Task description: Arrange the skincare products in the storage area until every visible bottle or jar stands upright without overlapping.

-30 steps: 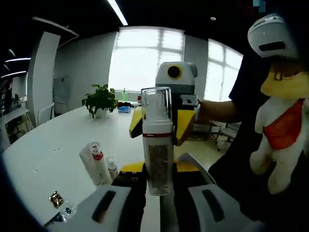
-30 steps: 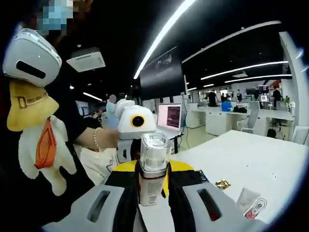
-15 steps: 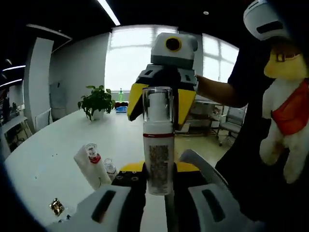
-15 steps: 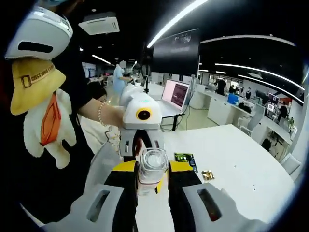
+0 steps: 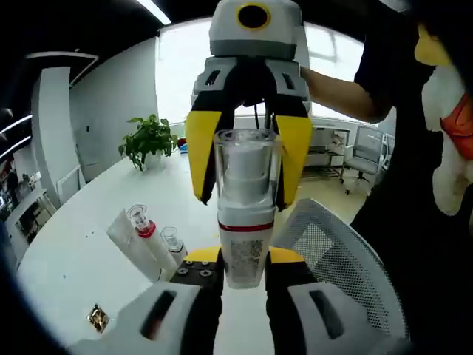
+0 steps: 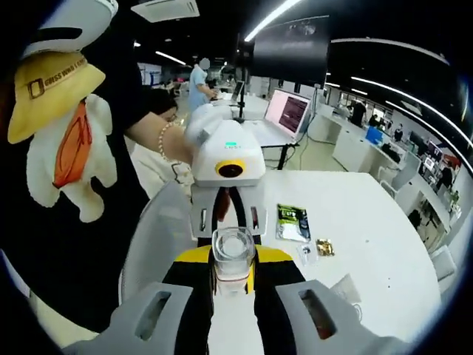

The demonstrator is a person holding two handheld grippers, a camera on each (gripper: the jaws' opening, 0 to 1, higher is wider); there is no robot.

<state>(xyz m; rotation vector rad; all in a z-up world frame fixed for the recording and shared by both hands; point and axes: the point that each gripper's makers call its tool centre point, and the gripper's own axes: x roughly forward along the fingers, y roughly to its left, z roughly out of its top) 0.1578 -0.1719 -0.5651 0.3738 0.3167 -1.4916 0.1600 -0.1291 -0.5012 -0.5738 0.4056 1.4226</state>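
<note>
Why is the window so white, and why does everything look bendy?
Left gripper view: the window behind the pump bottle is blown out white by daylight, and the fisheye lens bows the table edge. Right gripper view: dimmer, a ceiling light strip glares, and the desks curve toward the rim.

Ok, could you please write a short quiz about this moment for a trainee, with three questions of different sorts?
1. True or false: the bottle lies flat on the table.
2. Which part of the bottle does the right tool close around? A) the clear cap B) the printed label C) the base
3. Fill in the gap: just below the clear cap, the bottle carries a thin ____ band.

Key: 1 false, both tools hold it upright above the table; 2 A; 3 red.
</note>
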